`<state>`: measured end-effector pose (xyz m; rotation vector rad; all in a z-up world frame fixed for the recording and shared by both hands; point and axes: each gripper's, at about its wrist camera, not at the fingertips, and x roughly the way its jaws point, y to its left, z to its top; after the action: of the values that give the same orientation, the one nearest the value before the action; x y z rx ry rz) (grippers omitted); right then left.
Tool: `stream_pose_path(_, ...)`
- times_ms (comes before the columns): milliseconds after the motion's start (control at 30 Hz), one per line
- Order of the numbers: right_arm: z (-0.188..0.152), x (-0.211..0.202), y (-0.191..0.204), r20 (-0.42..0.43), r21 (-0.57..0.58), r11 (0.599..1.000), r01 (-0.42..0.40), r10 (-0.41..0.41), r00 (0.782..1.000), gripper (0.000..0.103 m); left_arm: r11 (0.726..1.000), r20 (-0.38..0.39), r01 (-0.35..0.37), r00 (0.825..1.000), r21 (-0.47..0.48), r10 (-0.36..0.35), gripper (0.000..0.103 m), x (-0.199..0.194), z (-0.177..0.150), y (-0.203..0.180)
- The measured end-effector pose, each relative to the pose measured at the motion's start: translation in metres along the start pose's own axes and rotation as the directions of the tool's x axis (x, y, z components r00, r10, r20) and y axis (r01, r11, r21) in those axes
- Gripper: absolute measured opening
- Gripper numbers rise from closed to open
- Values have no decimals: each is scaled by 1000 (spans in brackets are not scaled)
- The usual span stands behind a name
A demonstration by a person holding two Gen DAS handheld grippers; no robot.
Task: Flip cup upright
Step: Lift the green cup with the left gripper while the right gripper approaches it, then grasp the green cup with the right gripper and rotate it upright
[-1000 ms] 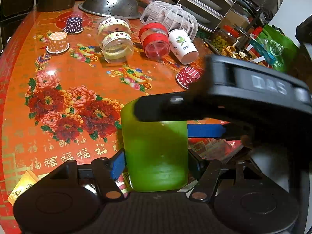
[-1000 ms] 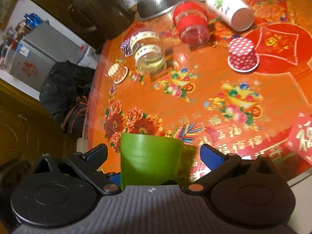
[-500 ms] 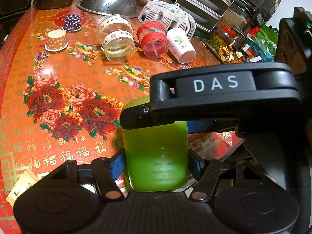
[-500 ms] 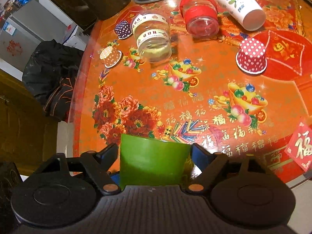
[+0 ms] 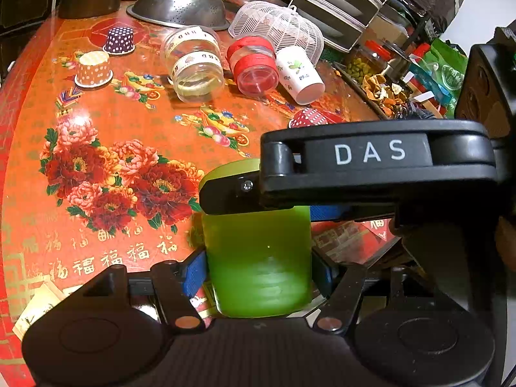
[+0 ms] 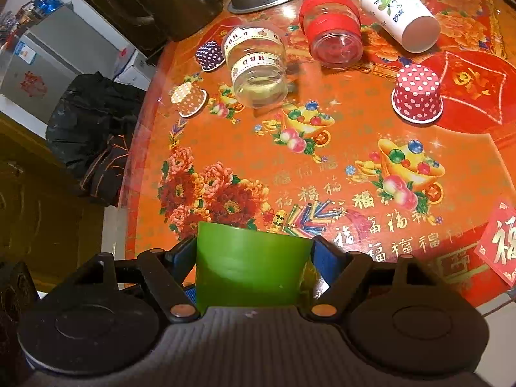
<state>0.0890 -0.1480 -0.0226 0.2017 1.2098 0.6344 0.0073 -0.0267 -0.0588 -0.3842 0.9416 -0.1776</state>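
Note:
A green plastic cup fills the bottom centre of the left wrist view, between the blue pads of my left gripper, which is shut on its sides. My right gripper's black body, marked DAS, crosses over the cup's far end. In the right wrist view the same green cup sits between my right gripper's blue pads, which press its sides. The cup hangs above the near edge of the orange table. Its rim is hidden.
On the table lie a clear jar, a red-banded jar and a white paper cup on their sides. Dotted paper cups stand upside down. A steel colander and white mesh cover sit behind.
My right gripper has closed onto the green cup and swung over it in the left wrist view. The left gripper keeps its hold; the cup barely moves.

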Motion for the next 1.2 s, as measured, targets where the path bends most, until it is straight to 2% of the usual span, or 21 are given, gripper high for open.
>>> stream_pose_path(100, 1, 1, -4, -6, 15, 1000, -22, 22, 1000, 77, 999, 26, -30, 999, 37, 29, 77, -1, -5, -1)
stream_pose_path(167, 0, 1, -4, -14, 23, 999, -42, 42, 999, 76, 995, 26, -69, 997, 68, 67, 99, -5, -9, -1)
stream_pose_path(233, 0, 1, -3, 1, 11, 1000, -19, 19, 1000, 76, 996, 41, -56, 998, 66, 54, 100, -11, -14, 5)
stream_pose_path(333, 3, 2, -8, -5, 41, 998, -53, 53, 999, 76, 998, 52, -22, 998, 60, 19, 100, -25, -24, 19)
stream_pose_path(400, 2, 2, -7, 1, 30, 999, -44, 44, 999, 76, 999, 74, -23, 997, 48, 19, 100, -39, -31, 30)
stream_pose_path(533, 1, 1, -2, 10, 16, 999, -39, 39, 999, 76, 999, 161, -31, 986, -8, 32, 100, -69, -37, 62)
stream_pose_path(600, 1, -2, 1, 34, 4, 999, -38, 38, 999, 76, 998, 220, -25, 975, -58, 37, 100, -84, -38, 81)
stream_pose_path(700, -4, -18, 10, 135, -49, 999, -20, 27, 991, 76, 993, 283, -13, 958, -119, 47, 100, -101, -33, 104)
stream_pose_path(767, -11, -34, 21, 229, -104, 994, 15, 9, 973, 76, 989, 330, -1, 943, -150, 51, 100, -112, -31, 115)
stream_pose_path(800, -17, -43, 27, 299, -132, 990, 41, 0, 954, 76, 986, 351, 4, 935, -164, 54, 100, -116, -30, 119)
stream_pose_path(833, -24, -53, 34, 378, -163, 983, 82, -15, 926, 76, 985, 365, 8, 929, -175, 57, 100, -119, -30, 122)
stream_pose_path(933, -44, -77, 55, 572, -246, 947, 207, -31, 820, 76, 981, 398, 16, 915, -194, 64, 100, -125, -28, 127)
stream_pose_path(1033, -63, -97, 74, 694, -308, 894, 324, -22, 719, 76, 980, 419, 17, 906, -199, 69, 100, -127, -24, 131)
stream_pose_path(1100, -70, -104, 83, 743, -319, 858, 402, -37, 668, 76, 981, 437, 21, 897, -194, 67, 100, -129, -26, 131)
stream_pose_path(1133, -71, -106, 84, 761, -316, 849, 423, -40, 648, 76, 982, 446, 25, 893, -190, 64, 100, -130, -28, 130)
stream_pose_path(1200, -68, -102, 80, 761, -326, 846, 422, -30, 648, 76, 985, 458, 33, 888, -171, 49, 100, -129, -29, 126)
